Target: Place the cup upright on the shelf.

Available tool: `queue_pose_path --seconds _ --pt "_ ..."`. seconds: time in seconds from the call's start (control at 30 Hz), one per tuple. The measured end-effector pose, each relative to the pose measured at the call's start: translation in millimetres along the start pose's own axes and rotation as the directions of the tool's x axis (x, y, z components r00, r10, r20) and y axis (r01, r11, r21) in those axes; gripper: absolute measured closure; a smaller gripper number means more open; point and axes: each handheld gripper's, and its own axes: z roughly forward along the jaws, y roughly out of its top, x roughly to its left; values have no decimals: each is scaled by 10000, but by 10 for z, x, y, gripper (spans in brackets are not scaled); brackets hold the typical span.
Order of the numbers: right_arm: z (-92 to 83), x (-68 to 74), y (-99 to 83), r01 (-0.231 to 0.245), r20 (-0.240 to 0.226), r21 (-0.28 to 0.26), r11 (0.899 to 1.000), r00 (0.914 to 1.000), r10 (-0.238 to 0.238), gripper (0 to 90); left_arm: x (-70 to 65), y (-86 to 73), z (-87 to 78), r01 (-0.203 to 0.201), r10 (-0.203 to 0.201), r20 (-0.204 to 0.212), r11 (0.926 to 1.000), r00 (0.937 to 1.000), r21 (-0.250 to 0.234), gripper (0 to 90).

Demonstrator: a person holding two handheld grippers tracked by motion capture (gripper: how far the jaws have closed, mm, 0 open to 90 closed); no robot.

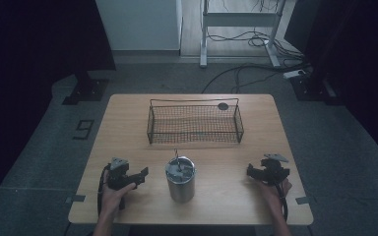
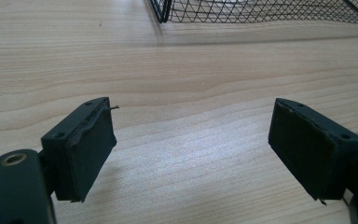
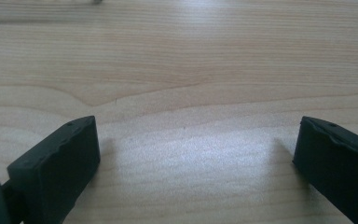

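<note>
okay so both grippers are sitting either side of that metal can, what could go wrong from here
The metal can is tall, narrow and upright, so a sideways nudge from the left gripper, whose jaws stand open near it, might tip it. The thin rod sticking up from the can could snag a jaw. The wire basket sits just behind, so a lift toward it might clip its rim.

Looking along our right gripper (image 3: 196,154), we see its two black jaws rising from the bottom corners and standing wide apart, with nothing between them. Under them lies the bare, pale wooden table (image 3: 182,70), its grain running across. Each jaw casts a soft shadow on the wood beside it.
</note>
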Motion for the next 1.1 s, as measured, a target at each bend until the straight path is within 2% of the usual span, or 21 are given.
queue_pose_path --seconds 0.67,1.1 --pt "-9 -25 -8 190 -174 -4 9998 9997 -190 2 77 38 -120 391 -380 239 9980 9990 -488 137" --pt "-6 -28 -4 211 -173 -20 9998 9996 -212 9 32 67 -148 89 -83 116 9983 9999 -579 136"
